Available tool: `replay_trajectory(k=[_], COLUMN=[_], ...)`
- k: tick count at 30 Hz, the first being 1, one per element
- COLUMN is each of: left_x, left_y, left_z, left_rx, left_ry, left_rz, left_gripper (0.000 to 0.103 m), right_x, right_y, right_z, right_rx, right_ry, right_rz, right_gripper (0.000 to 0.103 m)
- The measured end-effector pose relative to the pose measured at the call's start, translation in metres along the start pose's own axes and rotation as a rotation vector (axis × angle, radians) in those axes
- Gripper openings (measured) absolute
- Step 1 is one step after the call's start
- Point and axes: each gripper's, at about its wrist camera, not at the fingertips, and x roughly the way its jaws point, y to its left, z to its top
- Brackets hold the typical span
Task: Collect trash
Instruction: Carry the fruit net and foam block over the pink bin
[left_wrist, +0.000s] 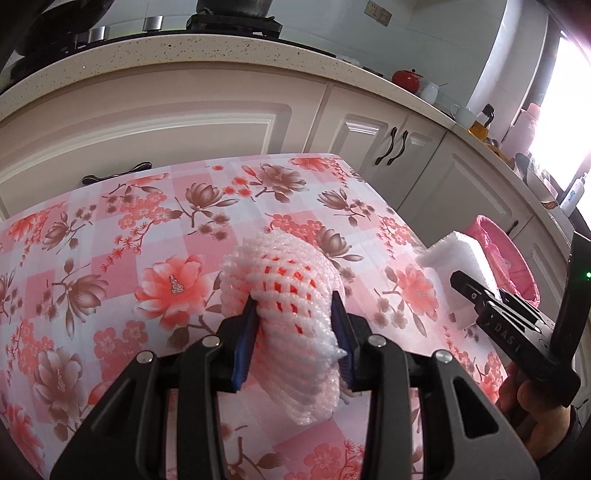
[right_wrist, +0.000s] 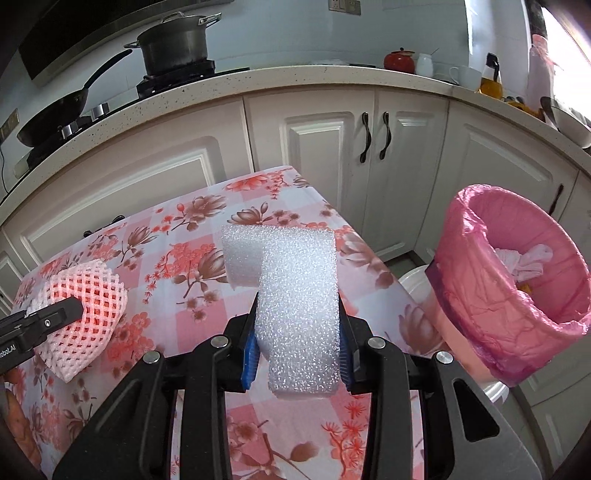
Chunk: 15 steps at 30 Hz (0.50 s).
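Left wrist view: my left tongs (left_wrist: 295, 317) are clamped on the pink foam fruit net (left_wrist: 288, 291), its mesh squeezed between the blue pads and lifted clear of the floral counter (left_wrist: 129, 229) below. Off to the right, the right tongs (left_wrist: 476, 291) carry the white foam block (left_wrist: 458, 258), with the pink-lined bin (left_wrist: 509, 258) just beyond them.

Right wrist view: my right tongs (right_wrist: 297, 332) are clamped on the white foam block (right_wrist: 295, 291), gripped low so its longer part sticks out ahead. The bin (right_wrist: 517, 295) stands to the right, off the counter's edge, already holding scraps. I judge both pieces are raised for carrying to it.
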Motion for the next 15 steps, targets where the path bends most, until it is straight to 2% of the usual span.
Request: replay_trajectory(k=[15], left_x=[-0.019], left_y=[-0.045], left_z=[-0.004], left_rx=[0.067], left_ry=[-0.036], left_rz=[-0.004], left_gripper=[0.037], right_x=[-0.042], right_y=[-0.041], right_z=[-0.001], right_rx=[0.030], right_ry=[-0.054], right_rz=[-0.041], right_gripper=[0.034])
